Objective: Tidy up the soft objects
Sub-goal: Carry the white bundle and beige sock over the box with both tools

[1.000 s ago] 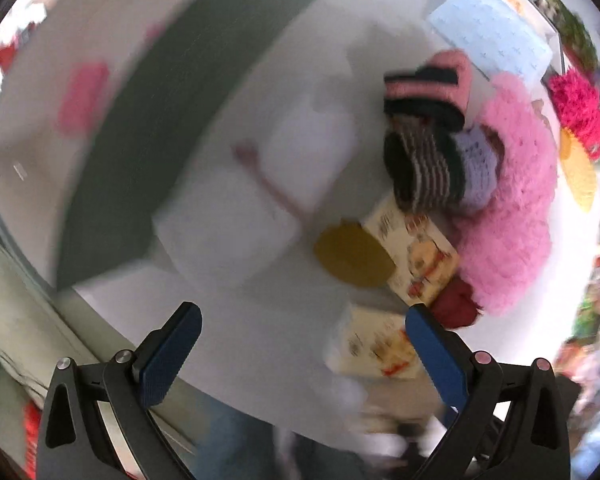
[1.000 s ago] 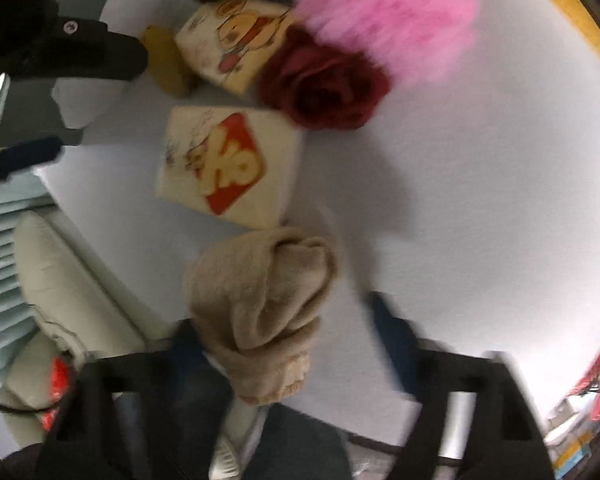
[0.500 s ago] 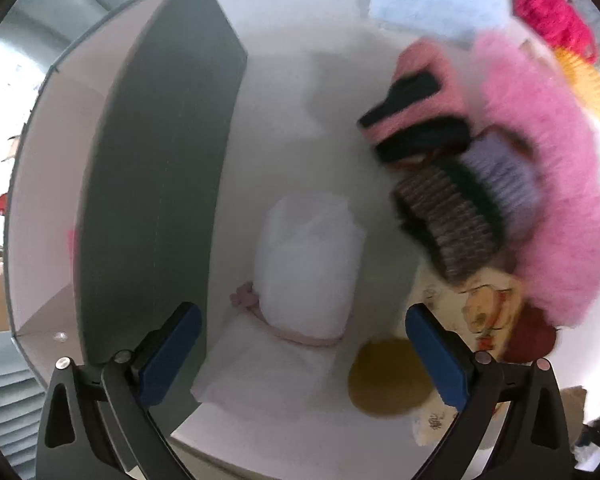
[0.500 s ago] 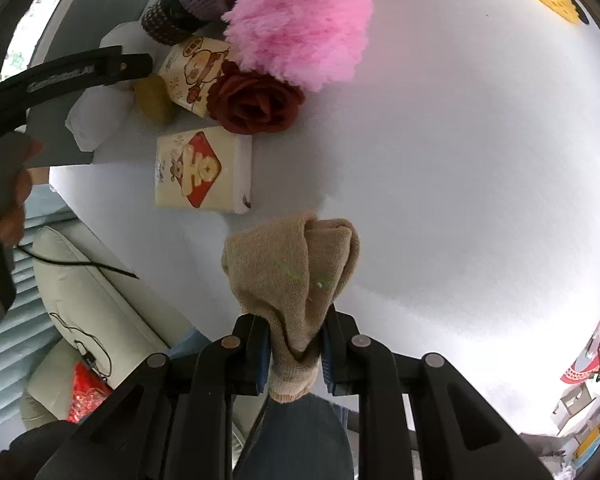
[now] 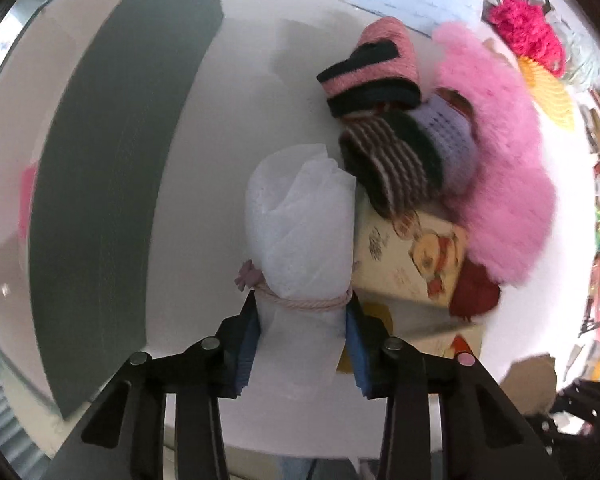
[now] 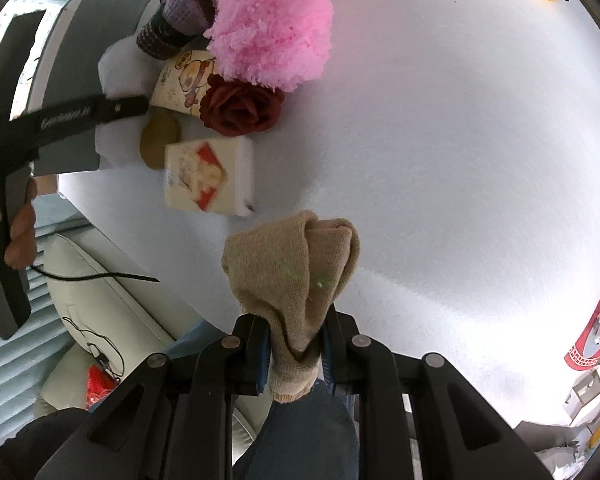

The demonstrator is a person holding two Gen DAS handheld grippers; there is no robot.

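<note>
My left tongs (image 5: 302, 320) have just been closing and now clamp the white foam bundle (image 5: 300, 224) at its lower part, the blue pads pressing both sides just below the pale cord (image 5: 304, 300) tied around it. The bundle points away from me over the white surface (image 5: 240, 80), and I take it as my landmark. To its left stands a dark grey panel (image 5: 112, 168), apart from it. Just beyond its far end, to the right, lies a striped knit roll (image 5: 388, 164), with a pink and black knit roll (image 5: 372, 68) past that one. Right of the bundle sits a cream tissue pack (image 5: 412, 256) with a cartoon print, close against its side, and past the pack are a dark red fabric rose (image 5: 474, 292) and a fluffy pink piece (image 5: 500, 152). A mustard-coloured round thing (image 6: 158, 140) shows in the right view near the bundle; I cannot tell what it is. My right tongs (image 6: 294, 344) are closed tight on a beige sock (image 6: 292, 272), which bulges out ahead of the pads above the surface edge, well apart from the bundle, with a second tissue pack (image 6: 208, 176) between them. A hand (image 6: 18, 236) holds the left tool's handle at the left edge of that view.
</note>
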